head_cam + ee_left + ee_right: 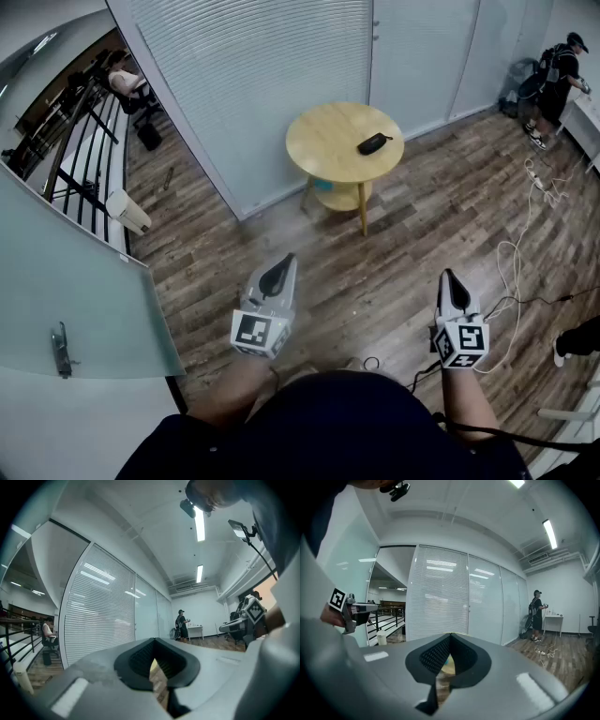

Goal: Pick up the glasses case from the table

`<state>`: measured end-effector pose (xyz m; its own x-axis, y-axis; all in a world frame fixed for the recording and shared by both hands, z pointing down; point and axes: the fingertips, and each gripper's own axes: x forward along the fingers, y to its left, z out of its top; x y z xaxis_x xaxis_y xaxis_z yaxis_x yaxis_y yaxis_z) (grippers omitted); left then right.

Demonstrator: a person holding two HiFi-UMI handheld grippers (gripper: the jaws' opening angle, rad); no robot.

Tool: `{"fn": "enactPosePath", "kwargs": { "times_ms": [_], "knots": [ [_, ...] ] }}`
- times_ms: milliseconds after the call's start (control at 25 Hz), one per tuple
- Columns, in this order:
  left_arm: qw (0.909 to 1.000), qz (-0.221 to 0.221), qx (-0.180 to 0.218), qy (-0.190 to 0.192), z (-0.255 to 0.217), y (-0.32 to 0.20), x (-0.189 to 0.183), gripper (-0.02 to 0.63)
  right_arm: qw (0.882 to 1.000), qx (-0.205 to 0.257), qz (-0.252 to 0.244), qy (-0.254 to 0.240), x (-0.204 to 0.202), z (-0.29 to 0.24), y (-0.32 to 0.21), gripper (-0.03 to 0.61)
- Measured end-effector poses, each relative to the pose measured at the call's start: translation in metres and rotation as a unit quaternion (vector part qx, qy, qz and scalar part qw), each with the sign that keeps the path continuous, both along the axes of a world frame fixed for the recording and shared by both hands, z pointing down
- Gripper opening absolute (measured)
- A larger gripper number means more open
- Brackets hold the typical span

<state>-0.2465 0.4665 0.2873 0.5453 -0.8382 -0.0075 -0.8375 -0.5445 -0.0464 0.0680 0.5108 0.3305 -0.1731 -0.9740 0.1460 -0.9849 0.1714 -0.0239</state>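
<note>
A wood-plank floor (422, 234) carries a round, pale wooden table (319, 141). The left hand-held gripper (278, 274) and right hand-held gripper (453, 281), grey with ribbed black pads, are closed tip to tip, empty, well short of the table. A small black oblong case (374, 143) lies on the table's right side.

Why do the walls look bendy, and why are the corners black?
Head view: the wide lens bows the white slatted blind wall; the round wooden table and black glasses case look sharp, evenly lit. Left gripper view: a fisheye circle leaves dark corners, and the long ceiling strip light glares white. Right gripper view: same dark corners, curved blinds.
</note>
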Motion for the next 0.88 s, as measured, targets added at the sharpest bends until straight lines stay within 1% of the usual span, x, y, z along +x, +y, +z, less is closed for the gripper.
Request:
{"fn": "enactPosePath", "kwargs": {
  "times_ms": [80,200,320,440,560,680,800,880],
  "knots": [
    [0.9998,0.0,0.006,-0.017,0.004,-0.004,0.004,0.003,1.0,-0.003,-0.002,-0.001,0.007,0.001,-0.005,0.008],
    [0.9999,-0.009,-0.001,-0.008,0.003,-0.008,0.015,0.003,1.0,-0.009,-0.005,-0.004,0.016,0.006,-0.009,0.008],
    [0.9998,-0.006,0.0,-0.018,0.005,-0.012,0.028,0.003,1.0,-0.01,-0.012,-0.005,0.022,0.008,-0.01,0.008],
    [0.9997,-0.002,0.003,-0.022,0.004,-0.015,0.047,0.003,1.0,0.007,-0.015,-0.003,0.032,0.004,-0.008,0.008],
    [0.9998,0.004,0.005,-0.019,0.006,-0.016,0.069,0.003,0.999,0.026,-0.017,0.013,0.044,0.0,-0.008,0.008],
    [0.9998,0.012,-0.01,-0.016,0.017,-0.014,0.087,0.003,1.0,0.014,-0.01,0.001,0.055,0.009,-0.014,0.008],
    [0.9994,0.014,-0.027,-0.013,0.027,-0.021,0.091,0.003,1.0,-0.002,-0.011,-0.014,0.057,0.012,-0.025,0.008],
    [0.9995,0.016,-0.027,-0.009,0.031,-0.036,0.094,0.003,1.0,-0.004,-0.012,-0.017,0.058,0.01,-0.036,0.008]
  ]
}}
